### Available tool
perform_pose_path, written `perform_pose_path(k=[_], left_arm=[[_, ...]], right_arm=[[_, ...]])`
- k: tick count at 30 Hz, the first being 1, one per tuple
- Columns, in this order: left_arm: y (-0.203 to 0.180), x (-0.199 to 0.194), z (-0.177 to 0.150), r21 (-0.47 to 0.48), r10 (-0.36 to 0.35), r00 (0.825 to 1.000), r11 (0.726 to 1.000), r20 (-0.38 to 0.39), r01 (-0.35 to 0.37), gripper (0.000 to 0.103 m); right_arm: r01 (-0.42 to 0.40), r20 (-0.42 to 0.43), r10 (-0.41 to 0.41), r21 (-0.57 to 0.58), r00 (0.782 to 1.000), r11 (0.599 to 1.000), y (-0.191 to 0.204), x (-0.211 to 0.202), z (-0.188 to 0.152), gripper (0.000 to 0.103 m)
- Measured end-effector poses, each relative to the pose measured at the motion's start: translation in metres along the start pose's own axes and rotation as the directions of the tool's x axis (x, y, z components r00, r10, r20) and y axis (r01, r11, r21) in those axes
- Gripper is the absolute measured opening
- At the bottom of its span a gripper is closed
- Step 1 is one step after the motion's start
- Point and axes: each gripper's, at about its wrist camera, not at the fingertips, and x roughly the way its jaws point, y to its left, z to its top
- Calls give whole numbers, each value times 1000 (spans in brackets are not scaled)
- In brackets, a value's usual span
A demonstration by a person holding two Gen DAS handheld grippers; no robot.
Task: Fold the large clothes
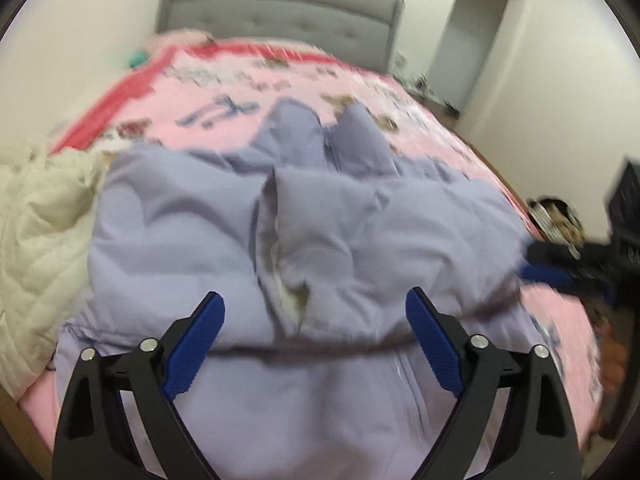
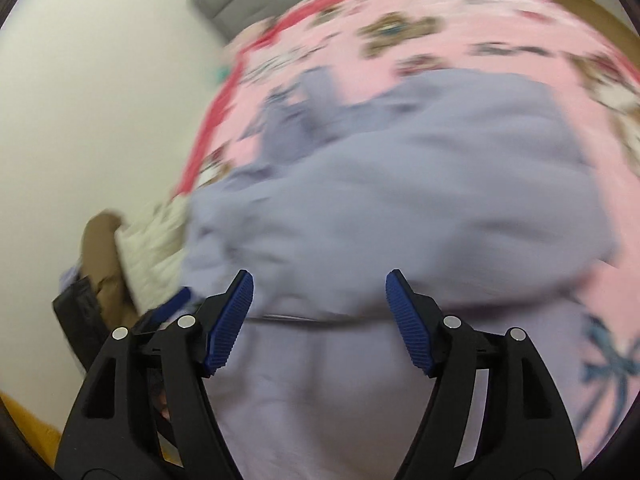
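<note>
A large lavender puffer jacket [image 1: 180,232] lies spread on the pink bedspread [image 1: 208,92], sleeves folded over its middle and hood toward the headboard. My left gripper [image 1: 315,308] is open and empty, hovering above the jacket's near hem. In the right wrist view the same jacket [image 2: 420,184] fills the middle, blurred. My right gripper [image 2: 319,286] is open and empty above the jacket's near part. The right gripper also shows at the right edge of the left wrist view [image 1: 560,276].
A cream quilted garment [image 1: 36,216] lies at the left of the jacket. The grey padded headboard [image 1: 280,12] stands at the far end. A doorway [image 1: 476,28] is at the back right. Dark clutter [image 1: 560,216] sits by the bed's right side.
</note>
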Motion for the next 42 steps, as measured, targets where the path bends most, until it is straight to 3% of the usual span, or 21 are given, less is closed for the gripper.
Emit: perform_pose_path(k=[1,3,6,9,10,13,14,16,19,21,23,25,27,28,30,32,33,36,37,39,42], left_arm=[[-5,6,-1,0,29,1000,1000,-3,-29,85],[-7,21,-2,-42,18,998,999,-52,-20,84],[-1,37,-3,-167,6,997,986,-78,-19,79],[6,52,1,-230,8,994,973,-107,-33,54],[7,56,2,-232,24,992,971,-121,-52,38],[13,56,5,-269,3,990,962,-138,-40,23],[15,54,6,-287,-30,990,958,-135,-10,16],[20,49,8,-305,-68,990,952,-125,27,13],[28,44,15,-329,-101,990,942,-102,62,9],[31,37,27,-304,-98,993,950,-67,74,8],[33,32,41,-270,-90,995,960,-34,78,8],[36,28,57,-243,-78,997,967,-6,74,7],[37,28,70,-228,-75,997,971,10,75,7],[36,30,76,-218,-73,997,973,6,73,7],[34,32,79,-198,-66,998,978,0,65,7],[34,23,83,-183,-63,997,981,40,70,6],[35,9,85,-183,-54,993,980,102,72,6],[44,-29,86,-178,-6,975,983,223,47,6],[50,-33,85,-195,3,974,980,227,42,6],[69,-31,79,-231,27,980,973,198,20,6],[86,-2,64,-238,65,996,970,67,-47,6]], right_arm=[[13,-1,-13,40,1000,999,-13,-5,-2,67],[31,23,-33,85,999,996,-29,-13,-6,66],[74,71,-81,99,994,992,-43,-24,-10,67],[98,92,-109,119,990,988,-53,-27,-11,67],[102,100,-116,130,988,986,-56,-26,-10,67],[136,123,-152,134,981,982,-66,-26,-8,67],[169,128,-182,102,975,980,-67,-25,-7,67],[273,140,-267,-25,953,962,-62,-22,-6,70],[436,155,-407,-317,900,843,-46,-10,-16,78],[550,183,-536,-483,824,681,-42,7,-28,77],[585,198,-582,-533,789,611,-47,17,-31,72],[594,214,-582,-530,784,605,-52,21,-27,68],[620,267,-569,-476,778,624,-58,21,-16,64],[625,292,-554,-425,780,655,-63,19,-7,58],[595,279,-526,-376,804,710,-69,21,9,17],[625,344,-523,-378,780,683,-55,14,17,15],[631,397,-496,-384,772,675,-42,4,18,13],[582,434,-412,-409,802,703,-15,-17,18,13],[574,424,-405,-434,810,695,-10,-16,17,13],[558,378,-411,-550,830,621,1,2,8,13],[543,285,-487,-637,825,547,-4,42,0,13]])
